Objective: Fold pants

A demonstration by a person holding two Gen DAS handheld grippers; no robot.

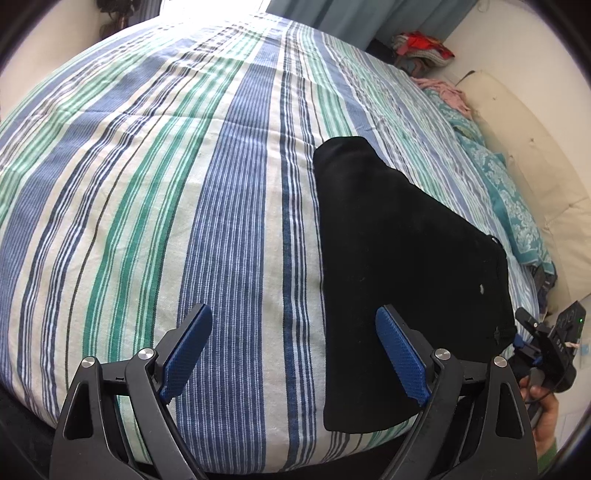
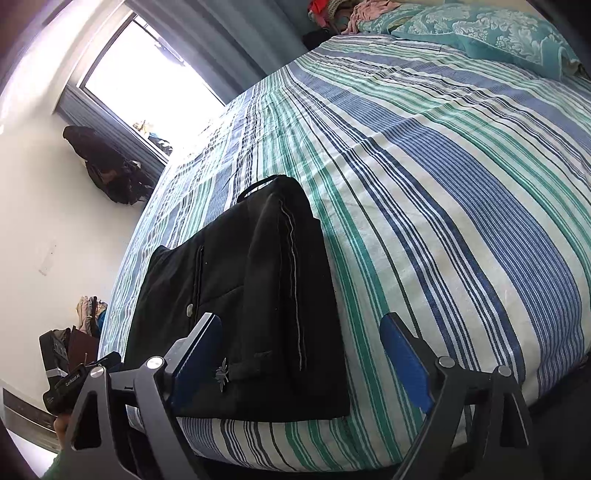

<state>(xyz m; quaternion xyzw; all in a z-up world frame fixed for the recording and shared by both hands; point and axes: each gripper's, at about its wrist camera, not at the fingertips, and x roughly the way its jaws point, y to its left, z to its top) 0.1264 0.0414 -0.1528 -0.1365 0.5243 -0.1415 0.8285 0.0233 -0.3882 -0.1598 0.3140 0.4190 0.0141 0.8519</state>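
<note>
Black pants (image 1: pixel 402 266) lie folded into a compact stack on the striped bedspread (image 1: pixel 184 184), near the bed's front edge. In the right wrist view the pants (image 2: pixel 251 295) show a side seam, a button and a belt loop. My left gripper (image 1: pixel 293 332) is open and empty above the bedspread, just left of the pants; its right finger overlaps the pants' edge in the image. My right gripper (image 2: pixel 301 339) is open and empty, hovering over the near end of the pants. The right gripper's body (image 1: pixel 554 339) shows at the right edge of the left wrist view.
A teal patterned pillow (image 2: pixel 480 29) and loose clothes (image 1: pixel 424 48) lie at the bed's far end. A cream headboard (image 1: pixel 517 155) lines one side. A window (image 2: pixel 147 85), a dark bag (image 2: pixel 107 166) on the wall and bags (image 2: pixel 66 350) on the floor are beside the bed.
</note>
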